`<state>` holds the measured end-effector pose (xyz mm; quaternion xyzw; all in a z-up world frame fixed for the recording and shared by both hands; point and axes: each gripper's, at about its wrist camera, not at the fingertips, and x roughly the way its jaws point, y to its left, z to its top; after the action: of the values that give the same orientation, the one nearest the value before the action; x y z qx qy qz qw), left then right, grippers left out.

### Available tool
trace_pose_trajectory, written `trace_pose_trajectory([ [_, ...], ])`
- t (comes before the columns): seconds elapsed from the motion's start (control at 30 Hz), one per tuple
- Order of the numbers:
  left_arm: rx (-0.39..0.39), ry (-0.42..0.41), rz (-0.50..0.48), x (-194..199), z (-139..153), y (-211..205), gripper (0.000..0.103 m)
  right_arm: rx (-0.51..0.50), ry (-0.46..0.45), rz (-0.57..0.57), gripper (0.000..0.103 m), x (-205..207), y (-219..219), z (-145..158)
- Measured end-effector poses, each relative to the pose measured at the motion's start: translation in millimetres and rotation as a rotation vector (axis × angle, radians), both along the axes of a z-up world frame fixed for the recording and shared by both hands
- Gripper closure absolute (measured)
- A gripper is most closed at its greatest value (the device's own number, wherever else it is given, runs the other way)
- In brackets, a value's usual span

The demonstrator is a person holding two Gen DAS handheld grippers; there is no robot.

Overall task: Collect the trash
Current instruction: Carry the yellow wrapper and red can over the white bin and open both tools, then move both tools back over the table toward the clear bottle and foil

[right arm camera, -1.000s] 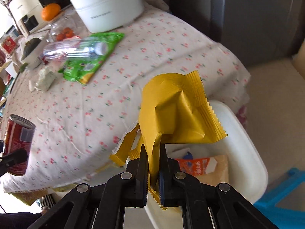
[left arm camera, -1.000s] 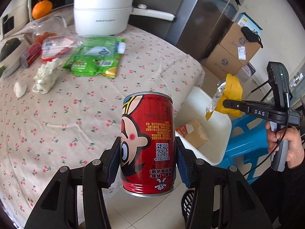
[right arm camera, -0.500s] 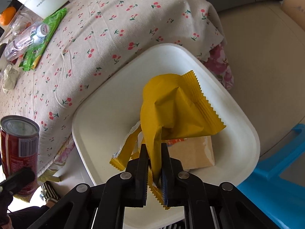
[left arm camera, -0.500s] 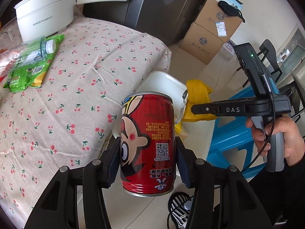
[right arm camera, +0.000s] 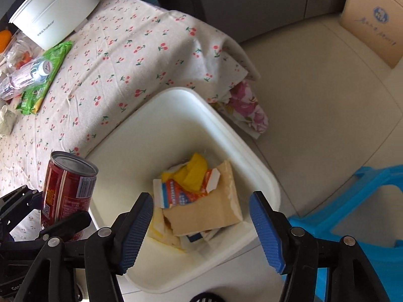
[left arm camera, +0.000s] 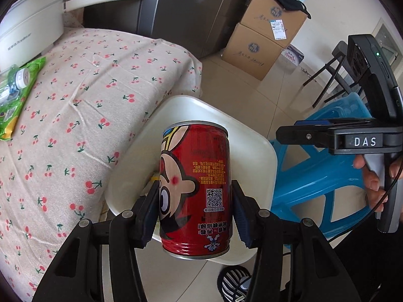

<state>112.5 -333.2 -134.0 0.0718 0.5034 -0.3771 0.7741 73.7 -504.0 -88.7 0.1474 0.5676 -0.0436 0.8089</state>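
Observation:
My left gripper (left arm camera: 195,211) is shut on a red cartoon can (left arm camera: 195,188) and holds it upright over the near edge of the white bin (left arm camera: 254,136). The can also shows in the right wrist view (right arm camera: 66,191), at the bin's left rim. My right gripper (right arm camera: 201,226) is open and empty above the white bin (right arm camera: 224,125). The yellow wrapper (right arm camera: 194,170) lies in the bin on a brown packet (right arm camera: 214,209) and other wrappers. In the left wrist view my right gripper (left arm camera: 289,134) is seen side-on to the right of the bin.
The table with a cherry-print cloth (right arm camera: 126,50) is left of the bin. On it are a green packet (right arm camera: 42,80), a plastic bottle (right arm camera: 25,78) and a white pot (right arm camera: 55,12). A blue stool (right arm camera: 357,214) stands to the right. Cardboard boxes (left arm camera: 264,30) stand behind.
My right gripper opened and let go of the yellow wrapper, which now lies in the bin. My left gripper carried the can from beside the table to over the bin.

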Motion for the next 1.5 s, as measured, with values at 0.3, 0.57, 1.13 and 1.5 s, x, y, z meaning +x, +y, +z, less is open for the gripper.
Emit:
trace_pose_trajectory([
  [0.3,0.086,-0.031,-0.029,-3.4,-19.2,-19.1,0.033,-0.071,-0.005,-0.05,0.023,-5.9,-13.5,8.3],
  [0.57,0.123,-0.096,0.02,-11.1,7.8,17.5,0.018,-0.098,-0.029,-0.034,0.022,-6.0,-1.8,19.2],
  [1.13,0.152,-0.164,0.257,1.3,52.0,149.9,0.014,-0.127,-0.104,0.057,0.018,28.5,73.8,39.7],
  [1.5,0.242,-0.231,0.422,68.2,66.3,238.5,0.014,-0.177,-0.177,0.206,0.015,73.8,149.2,54.8],
])
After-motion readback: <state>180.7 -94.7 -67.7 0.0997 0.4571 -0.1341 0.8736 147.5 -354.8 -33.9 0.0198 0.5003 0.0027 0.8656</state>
